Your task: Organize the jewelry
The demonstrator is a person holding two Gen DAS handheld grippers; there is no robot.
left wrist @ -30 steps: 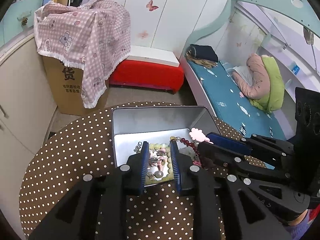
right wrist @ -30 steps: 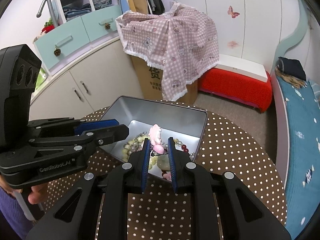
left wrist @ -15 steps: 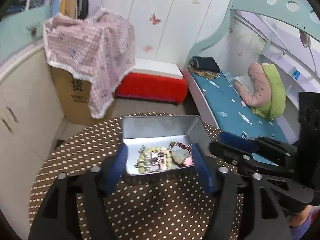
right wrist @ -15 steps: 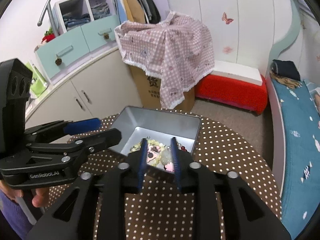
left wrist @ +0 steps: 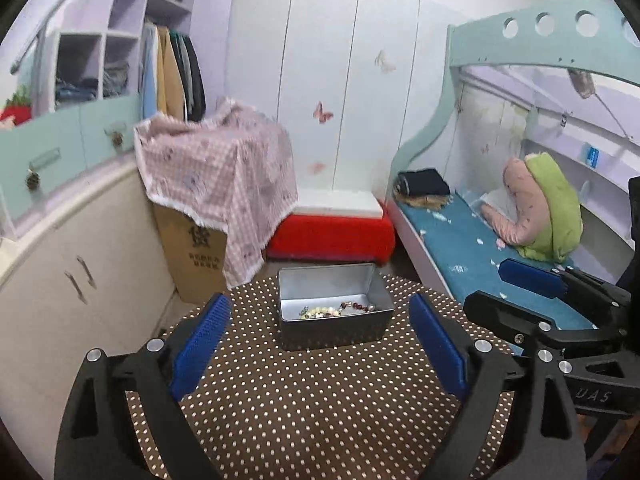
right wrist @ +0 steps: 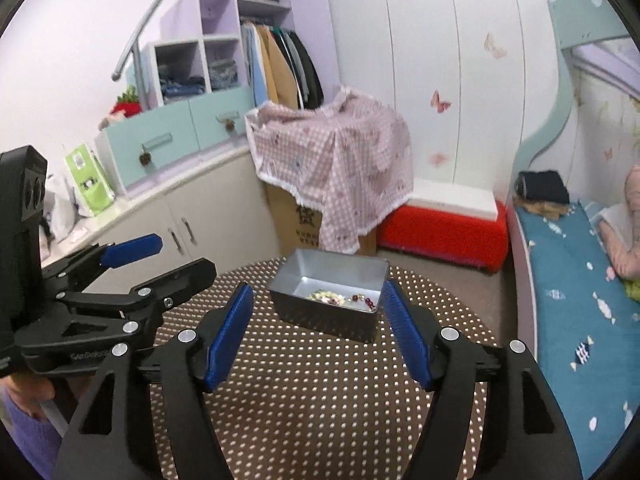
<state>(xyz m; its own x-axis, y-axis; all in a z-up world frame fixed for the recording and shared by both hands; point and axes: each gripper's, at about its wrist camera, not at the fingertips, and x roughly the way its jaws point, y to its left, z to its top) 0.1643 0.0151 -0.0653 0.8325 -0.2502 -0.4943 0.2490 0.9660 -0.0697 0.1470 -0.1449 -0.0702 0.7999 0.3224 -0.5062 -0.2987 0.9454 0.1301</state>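
Note:
A grey metal tin (left wrist: pixel 334 330) stands on the round brown polka-dot table (left wrist: pixel 312 408). Beaded bracelets and small jewelry pieces (left wrist: pixel 336 309) lie in its bottom. The tin (right wrist: pixel 320 318) and the jewelry (right wrist: pixel 340 298) also show in the right wrist view. My left gripper (left wrist: pixel 320 344) is wide open and empty, well back from the tin. My right gripper (right wrist: pixel 318 332) is wide open and empty, also back from the tin. The right gripper (left wrist: pixel 508 292) shows at the right of the left wrist view; the left gripper (right wrist: pixel 160 258) shows at the left of the right wrist view.
Beyond the table stand a cardboard box under a pink checked cloth (left wrist: pixel 216 184), a red bench (left wrist: pixel 332 236) and white cupboards (left wrist: pixel 80 280) on the left. A bed with a blue sheet (left wrist: pixel 472 248) runs along the right.
Both grippers have let go of the jewelry into the tin, opened wide and pulled back and up from the tin.

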